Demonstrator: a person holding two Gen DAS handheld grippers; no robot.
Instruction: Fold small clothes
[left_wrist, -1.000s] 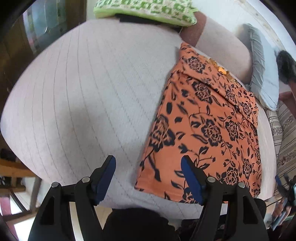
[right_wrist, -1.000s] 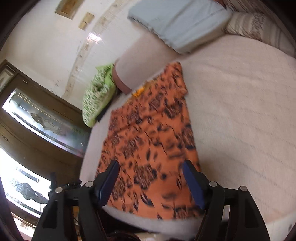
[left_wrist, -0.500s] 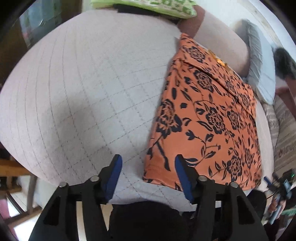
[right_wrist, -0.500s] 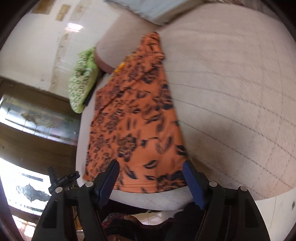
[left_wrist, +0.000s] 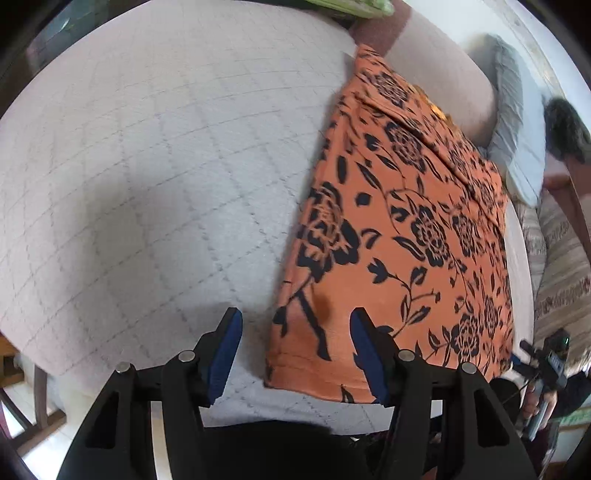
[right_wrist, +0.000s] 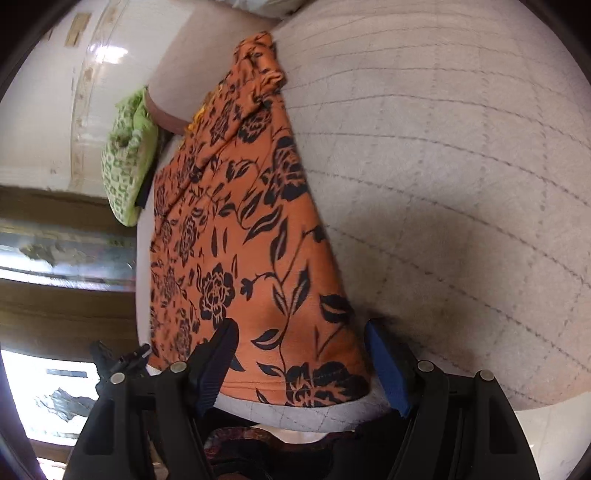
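Left wrist: left tool (left_wrist: 295, 328) spread over orange garment (left_wrist: 399, 236) corner; right tool (right_wrist: 299, 341) likewise

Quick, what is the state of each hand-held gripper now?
Left hand-held gripper: open, holding nothing.
Right hand-held gripper: open, holding nothing, over the orange garment.

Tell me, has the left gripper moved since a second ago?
Yes. The left gripper has come closer to the orange garment on the bed, and now straddles its near left corner.

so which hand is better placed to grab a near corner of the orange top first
Right, probably. The right tongs straddle the orange top at its near corner; the left tongs bracket its other corner, half over bare quilt.
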